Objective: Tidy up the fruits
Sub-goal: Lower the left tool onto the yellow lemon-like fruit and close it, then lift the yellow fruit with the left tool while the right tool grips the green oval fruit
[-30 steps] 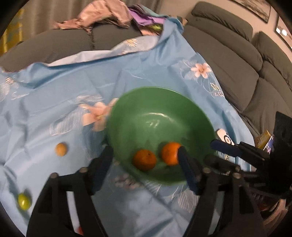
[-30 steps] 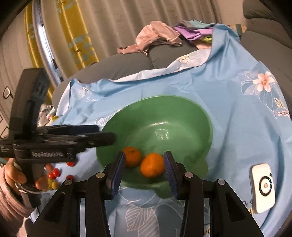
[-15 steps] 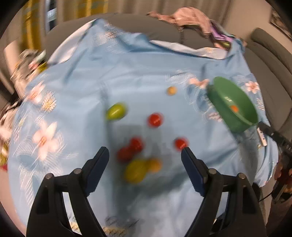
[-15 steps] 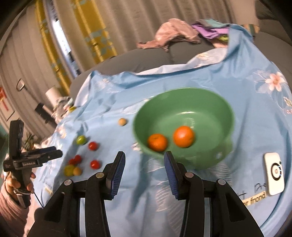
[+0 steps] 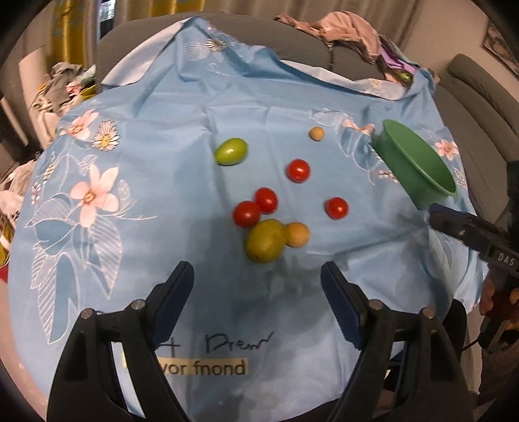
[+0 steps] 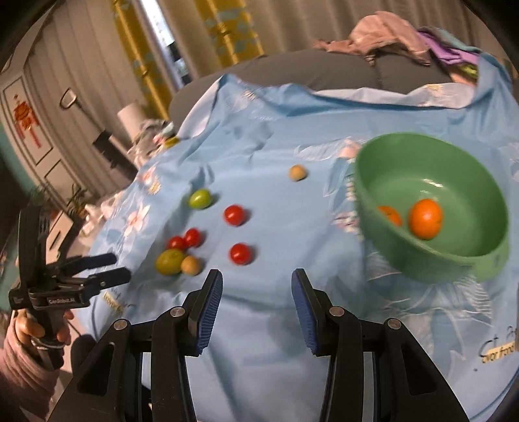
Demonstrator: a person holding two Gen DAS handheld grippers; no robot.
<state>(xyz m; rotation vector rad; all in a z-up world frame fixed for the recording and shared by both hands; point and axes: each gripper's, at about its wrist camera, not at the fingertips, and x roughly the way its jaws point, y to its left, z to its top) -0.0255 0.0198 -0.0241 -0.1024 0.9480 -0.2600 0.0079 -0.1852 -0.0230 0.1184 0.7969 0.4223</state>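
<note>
A green bowl stands on the blue flowered cloth at the right and holds two oranges. It also shows edge-on in the left wrist view. Loose fruit lies left of it: several red tomatoes, a green fruit, a yellow-green fruit touching a small tan one, and another tan ball. My left gripper is open and empty, just short of the yellow-green fruit. My right gripper is open and empty, near the cloth's front edge.
A grey sofa wraps the back and right. A pile of clothes lies on its back. Clutter sits off the cloth's left edge. Curtains hang behind.
Both grippers have pulled back from the bowl and swung left. The left one now faces the loose fruit instead of the bowl. The right one has left both oranges in the bowl.
</note>
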